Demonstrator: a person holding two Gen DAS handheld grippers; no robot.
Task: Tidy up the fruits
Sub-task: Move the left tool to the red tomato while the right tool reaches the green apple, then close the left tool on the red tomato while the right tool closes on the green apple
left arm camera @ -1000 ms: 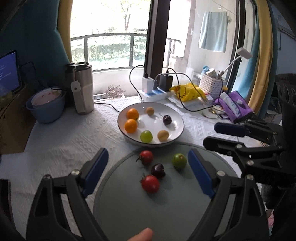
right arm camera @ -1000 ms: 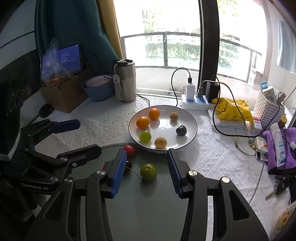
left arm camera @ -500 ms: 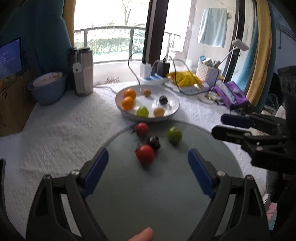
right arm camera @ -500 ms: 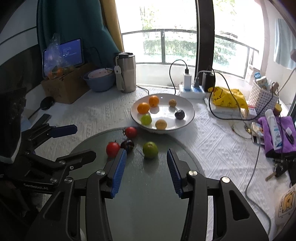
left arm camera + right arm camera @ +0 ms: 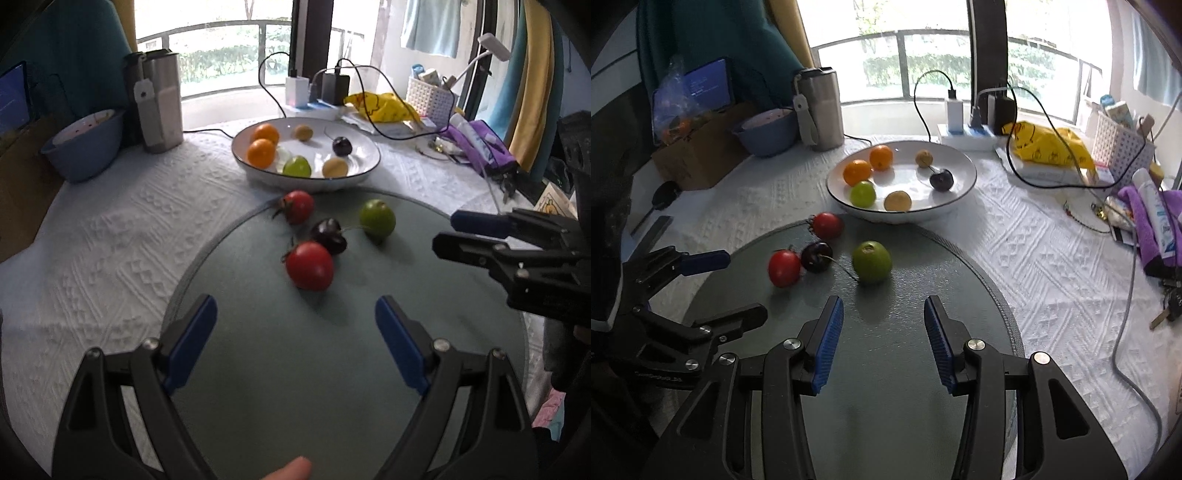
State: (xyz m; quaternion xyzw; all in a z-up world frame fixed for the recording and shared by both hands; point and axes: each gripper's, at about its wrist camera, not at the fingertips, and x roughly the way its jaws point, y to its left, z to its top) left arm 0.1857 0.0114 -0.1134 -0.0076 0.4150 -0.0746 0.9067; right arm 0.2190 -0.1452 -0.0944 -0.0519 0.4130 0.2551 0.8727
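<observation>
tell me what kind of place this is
Probably a room in a home, at a table by a balcony window: a white bowl of fruit, a power strip with chargers, a steel tumbler.

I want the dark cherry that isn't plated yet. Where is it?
The loose dark cherry lies on the round grey mat, touching the nearer red tomato on its left in the right wrist view, with the green fruit to its right.
</observation>
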